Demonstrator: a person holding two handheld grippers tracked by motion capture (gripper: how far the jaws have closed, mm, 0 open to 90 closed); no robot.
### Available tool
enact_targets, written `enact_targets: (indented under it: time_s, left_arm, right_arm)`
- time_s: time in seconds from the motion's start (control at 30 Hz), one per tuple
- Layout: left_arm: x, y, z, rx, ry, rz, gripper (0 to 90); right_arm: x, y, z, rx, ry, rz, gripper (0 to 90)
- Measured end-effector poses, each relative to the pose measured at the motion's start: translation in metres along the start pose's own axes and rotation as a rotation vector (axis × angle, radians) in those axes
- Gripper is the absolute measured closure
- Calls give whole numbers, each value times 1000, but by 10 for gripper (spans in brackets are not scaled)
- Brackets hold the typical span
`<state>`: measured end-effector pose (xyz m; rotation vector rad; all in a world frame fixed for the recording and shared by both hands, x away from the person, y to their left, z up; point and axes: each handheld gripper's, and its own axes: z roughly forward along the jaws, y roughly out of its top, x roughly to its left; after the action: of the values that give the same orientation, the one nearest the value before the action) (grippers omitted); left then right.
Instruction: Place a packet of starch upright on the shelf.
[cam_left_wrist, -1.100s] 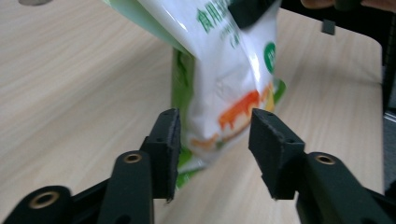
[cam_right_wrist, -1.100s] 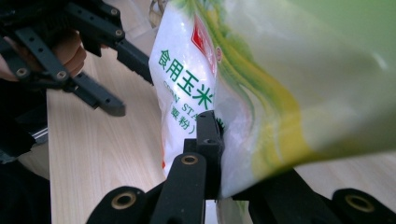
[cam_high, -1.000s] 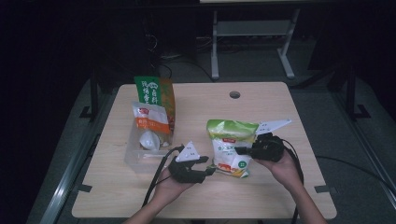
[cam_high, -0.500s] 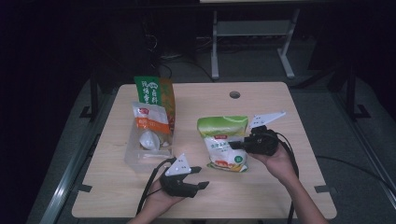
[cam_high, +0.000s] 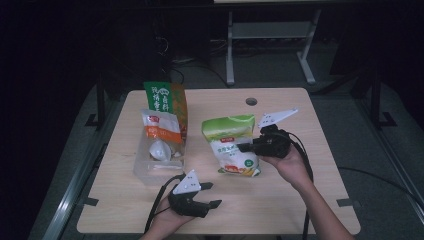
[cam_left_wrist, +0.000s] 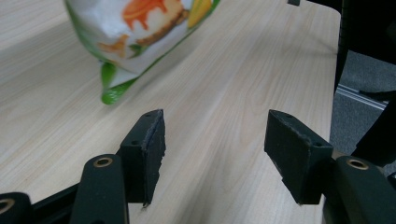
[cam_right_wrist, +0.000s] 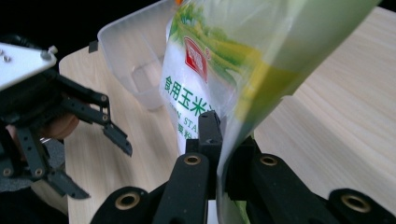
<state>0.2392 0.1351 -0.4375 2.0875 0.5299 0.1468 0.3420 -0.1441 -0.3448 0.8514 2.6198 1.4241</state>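
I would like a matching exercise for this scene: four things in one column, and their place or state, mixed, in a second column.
1. left gripper
2. right gripper
3. green and white bag
4. clear plastic bin

a. holds two upright packets
b. jaws open, nothing between them
c. lifted by its edge
d. shut on the bag's edge

Pairs: 1-b, 2-d, 3-c, 4-a

On the surface (cam_high: 300, 210), the clear tub (cam_high: 157, 167) sits at the left with 2 packets (cam_high: 162, 127) standing in it. The starch bag (cam_high: 232, 145) is right of it, the left tongs (cam_high: 210, 195) in front.
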Motion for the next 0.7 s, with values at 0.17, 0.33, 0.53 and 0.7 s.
enact_targets:
  time_s: [0.17,0.33,0.53,0.7]
  left_arm:
    - [-4,0,0,3,-4,21,376]
    - [-8,-1,2,15,-28,39,376]
    - [-10,-1,3,18,-41,45,381]
    - [-11,-2,3,25,-45,54,381]
  right_arm:
    - [3,11,3,-1,9,-6,877]
    - [7,24,8,-5,25,-19,876]
    - [15,40,16,-2,45,-32,877]
    - [20,51,22,-4,56,-45,877]
